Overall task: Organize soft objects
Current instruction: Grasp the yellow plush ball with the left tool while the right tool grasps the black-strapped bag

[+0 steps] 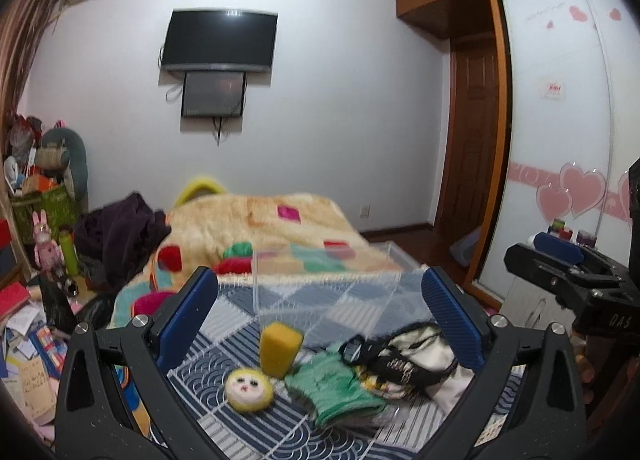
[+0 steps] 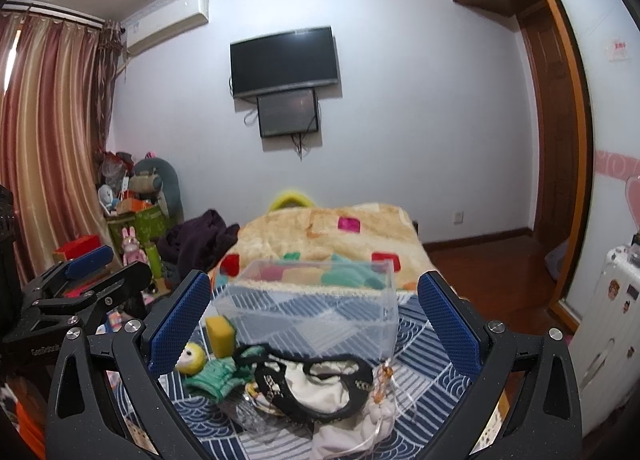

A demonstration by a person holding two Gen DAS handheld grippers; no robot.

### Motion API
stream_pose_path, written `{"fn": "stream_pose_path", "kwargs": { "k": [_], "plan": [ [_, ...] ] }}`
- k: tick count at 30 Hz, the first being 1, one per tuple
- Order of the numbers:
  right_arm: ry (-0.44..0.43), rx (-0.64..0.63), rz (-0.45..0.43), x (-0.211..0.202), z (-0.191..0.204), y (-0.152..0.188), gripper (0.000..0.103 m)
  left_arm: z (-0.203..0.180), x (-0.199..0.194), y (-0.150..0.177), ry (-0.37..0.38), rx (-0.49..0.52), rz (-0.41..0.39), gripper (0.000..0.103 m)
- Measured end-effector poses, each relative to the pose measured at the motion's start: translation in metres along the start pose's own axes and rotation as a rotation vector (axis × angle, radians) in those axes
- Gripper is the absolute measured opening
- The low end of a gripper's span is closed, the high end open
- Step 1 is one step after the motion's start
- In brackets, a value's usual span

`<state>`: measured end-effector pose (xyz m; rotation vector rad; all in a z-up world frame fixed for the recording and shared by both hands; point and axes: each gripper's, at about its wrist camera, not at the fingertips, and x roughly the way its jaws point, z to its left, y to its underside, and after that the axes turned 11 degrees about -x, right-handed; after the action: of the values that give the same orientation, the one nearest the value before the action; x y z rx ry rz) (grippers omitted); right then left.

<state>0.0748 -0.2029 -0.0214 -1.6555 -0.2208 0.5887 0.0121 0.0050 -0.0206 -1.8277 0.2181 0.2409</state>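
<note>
Soft objects lie on a blue-and-white patterned bed cover (image 1: 240, 428): a yellow sponge (image 1: 279, 348), a round yellow plush face (image 1: 248, 390), a green cloth (image 1: 336, 392), and a white pouch with black trim (image 1: 416, 360). A clear plastic box (image 1: 320, 284) stands behind them. My left gripper (image 1: 320, 316) is open and empty above them. In the right wrist view my right gripper (image 2: 316, 324) is open and empty over the pouch (image 2: 320, 384), green cloth (image 2: 216, 376), sponge (image 2: 220, 334), plush face (image 2: 191, 358), clear box (image 2: 316, 308) and a small white drawstring bag (image 2: 360, 424).
A fluffy patchwork blanket (image 1: 260, 228) covers the bed's far end. Clutter, boxes and toys (image 1: 44, 220) fill the left floor. A wardrobe (image 1: 560, 120) stands on the right, a white suitcase (image 2: 608, 332) beside it. A TV (image 1: 220, 40) hangs on the wall.
</note>
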Motion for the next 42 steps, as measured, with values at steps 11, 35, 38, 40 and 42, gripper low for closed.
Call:
{"fn": "stream_pose_path", "kwargs": {
  "k": [11,35,38,40,42],
  "plan": [
    [-0.071,0.002,0.236,0.047,-0.002,0.046,0.103,0.046,0.049,0.040,-0.079,-0.086,0.227,0.087],
    [-0.082,0.107,0.439,0.077,-0.032,0.090,0.038,0.081,0.099,0.089,-0.180,-0.151,0.414,0.045],
    [-0.080,0.114,0.430,0.075,-0.034,0.089,0.030,0.074,0.092,0.085,-0.194,-0.119,0.381,0.045],
    [-0.075,0.111,0.420,0.074,-0.033,0.087,0.026,0.069,0.087,0.081,-0.198,-0.095,0.352,0.045],
    [-0.069,0.104,0.412,0.073,-0.031,0.085,0.023,0.064,0.080,0.076,-0.189,-0.083,0.326,0.045]
  ]
}}
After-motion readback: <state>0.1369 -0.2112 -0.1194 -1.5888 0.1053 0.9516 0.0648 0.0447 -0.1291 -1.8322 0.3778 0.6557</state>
